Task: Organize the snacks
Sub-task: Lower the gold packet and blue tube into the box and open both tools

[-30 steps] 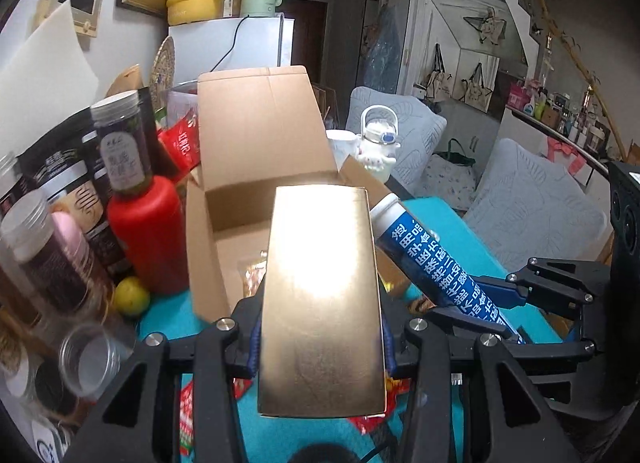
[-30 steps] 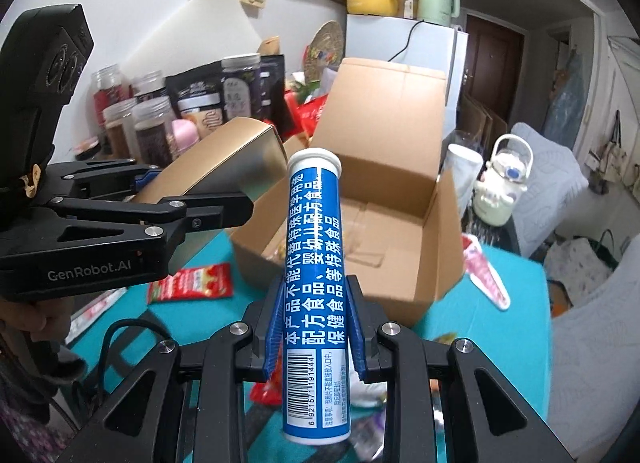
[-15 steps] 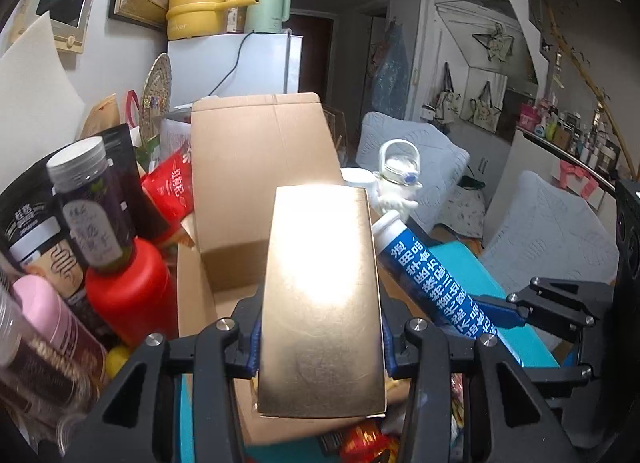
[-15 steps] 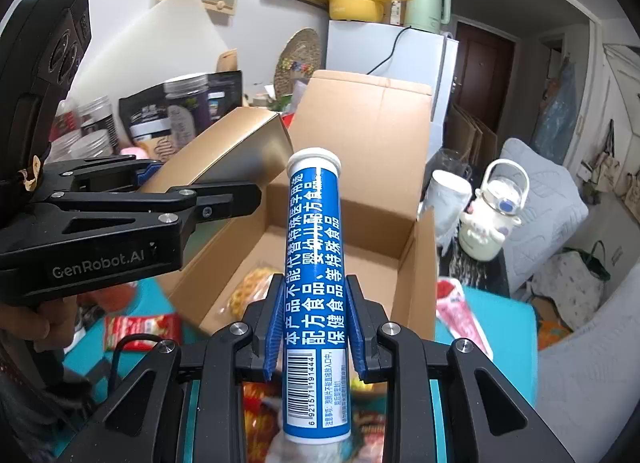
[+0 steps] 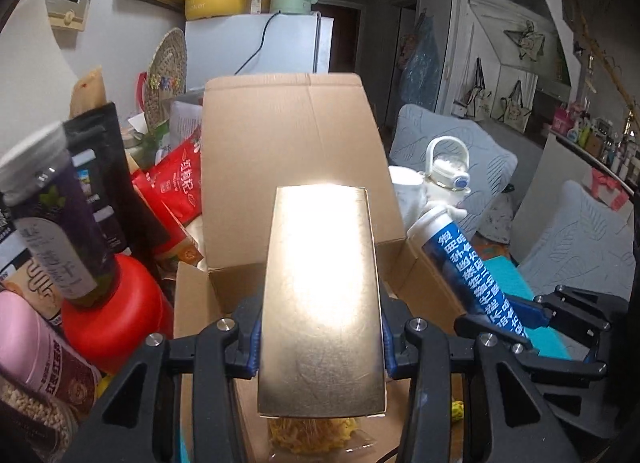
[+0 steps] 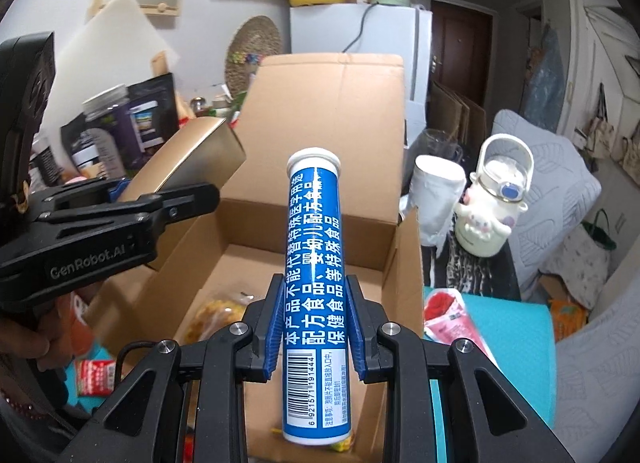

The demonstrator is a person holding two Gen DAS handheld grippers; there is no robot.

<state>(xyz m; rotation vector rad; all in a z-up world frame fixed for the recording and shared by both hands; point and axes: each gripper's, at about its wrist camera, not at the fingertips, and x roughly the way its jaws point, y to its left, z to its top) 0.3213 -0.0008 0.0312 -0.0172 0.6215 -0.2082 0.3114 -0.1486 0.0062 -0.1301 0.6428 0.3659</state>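
The left tongs (image 5: pixel 320 347) clamp a gold box (image 5: pixel 322 295), the right tongs (image 6: pixel 314 327) a blue tube (image 6: pixel 314 263) — both above the open carton (image 6: pixel 320 231); lower each inside before releasing, clear of the flaps.

Left black two-finger tool (image 5: pixel 322 337) is clamping a flat gold box (image 5: pixel 322 299) between its blue pads, pointing forward and downward. Right black two-finger tool (image 6: pixel 313 329) is gripping a blue white-capped tube (image 6: pixel 314 259) likewise. A hand (image 6: pixel 24 347) is holding the left tool's handle.
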